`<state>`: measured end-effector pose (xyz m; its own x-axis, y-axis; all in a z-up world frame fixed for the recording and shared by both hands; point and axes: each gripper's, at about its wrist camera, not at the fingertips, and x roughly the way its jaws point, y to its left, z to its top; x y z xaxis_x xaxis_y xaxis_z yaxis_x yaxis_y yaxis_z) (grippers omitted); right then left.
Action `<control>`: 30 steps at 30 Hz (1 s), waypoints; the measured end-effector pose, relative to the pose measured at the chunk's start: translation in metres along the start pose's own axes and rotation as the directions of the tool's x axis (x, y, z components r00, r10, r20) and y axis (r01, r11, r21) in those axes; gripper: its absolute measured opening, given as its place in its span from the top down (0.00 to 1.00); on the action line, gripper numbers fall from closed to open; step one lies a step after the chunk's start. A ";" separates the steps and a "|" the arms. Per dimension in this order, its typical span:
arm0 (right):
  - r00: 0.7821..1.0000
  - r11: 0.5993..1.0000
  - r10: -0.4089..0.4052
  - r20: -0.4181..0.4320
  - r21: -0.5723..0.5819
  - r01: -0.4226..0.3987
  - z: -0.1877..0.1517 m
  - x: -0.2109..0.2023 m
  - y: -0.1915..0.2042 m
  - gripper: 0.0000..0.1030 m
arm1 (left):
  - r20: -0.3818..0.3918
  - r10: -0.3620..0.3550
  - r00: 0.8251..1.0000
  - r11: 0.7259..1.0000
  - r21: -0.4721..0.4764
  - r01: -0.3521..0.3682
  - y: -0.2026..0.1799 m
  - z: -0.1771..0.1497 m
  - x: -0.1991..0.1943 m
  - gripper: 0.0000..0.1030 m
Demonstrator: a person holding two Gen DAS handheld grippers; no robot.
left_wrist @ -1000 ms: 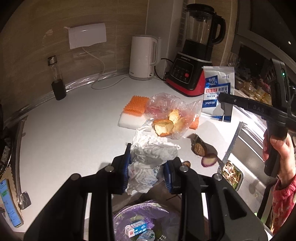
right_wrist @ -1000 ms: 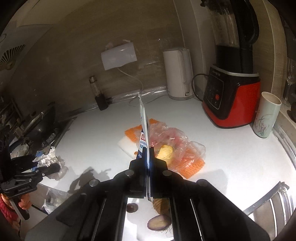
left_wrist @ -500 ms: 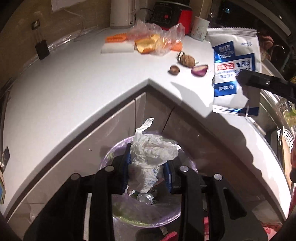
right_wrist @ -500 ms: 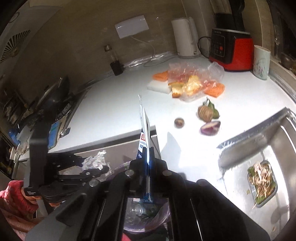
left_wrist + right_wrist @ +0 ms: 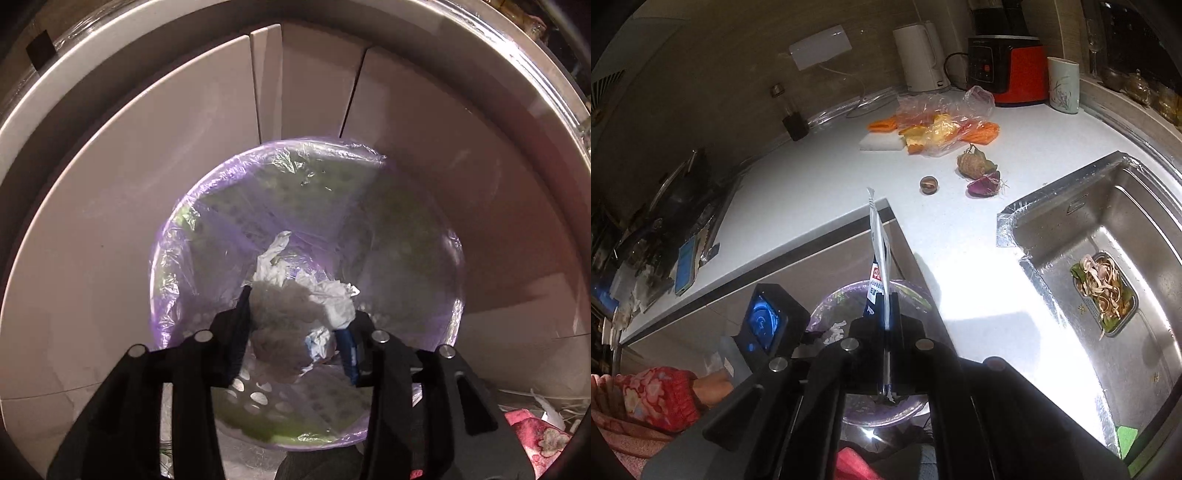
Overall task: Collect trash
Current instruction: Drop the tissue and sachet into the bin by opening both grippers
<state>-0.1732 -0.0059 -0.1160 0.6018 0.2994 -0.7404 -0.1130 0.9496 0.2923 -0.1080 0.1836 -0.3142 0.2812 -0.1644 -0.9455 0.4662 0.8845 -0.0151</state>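
Note:
My left gripper (image 5: 299,312) points down into a bin lined with a purple bag (image 5: 314,147). Its jaws are opening, and a crumpled white paper wad (image 5: 332,295) sits loosely between the blue pads over the bin's mouth. My right gripper (image 5: 886,321) is shut on a flat white-and-blue wipes packet (image 5: 879,251), seen edge-on, standing upright above the same bin (image 5: 827,306). In the right wrist view the left tool's body (image 5: 768,321) and a red-sleeved hand (image 5: 653,395) hover at the bin's left; its fingers are hidden there.
On the white counter (image 5: 812,177) lie a clear bag of food scraps (image 5: 942,122), a brown root (image 5: 971,162), a purple onion piece (image 5: 984,184) and a small nut (image 5: 929,184). The steel sink (image 5: 1126,221) holds a scrap tray (image 5: 1104,291). Beige cabinet doors (image 5: 266,81) stand behind the bin.
My left gripper dropped from counter height down into the bin's mouth and its jaws spread around the wad. My right gripper carried the packet from the counter to above the bin.

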 end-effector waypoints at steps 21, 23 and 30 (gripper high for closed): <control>0.983 0.989 0.020 -0.182 -0.141 -0.046 -0.033 0.099 0.032 0.95 | 0.236 0.025 0.972 0.999 -0.033 -0.018 0.032 -0.006 -0.125 0.07; 0.976 0.984 0.024 -0.215 -0.167 -0.060 -0.042 0.116 0.039 0.95 | 0.251 0.031 0.968 0.998 -0.067 -0.014 0.042 -0.006 -0.136 0.07; 0.948 0.968 -0.044 -0.315 -0.247 -0.038 -0.066 0.160 0.055 0.26 | 0.290 0.058 0.955 0.988 -0.151 -0.014 0.066 0.004 -0.155 0.07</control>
<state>-0.1351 0.1005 -0.2585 0.3261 0.2715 -0.9055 -0.3275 0.9310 0.1612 -0.1176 0.2658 -0.1669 0.5388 -0.2322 -0.8098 0.3301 0.9426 -0.0507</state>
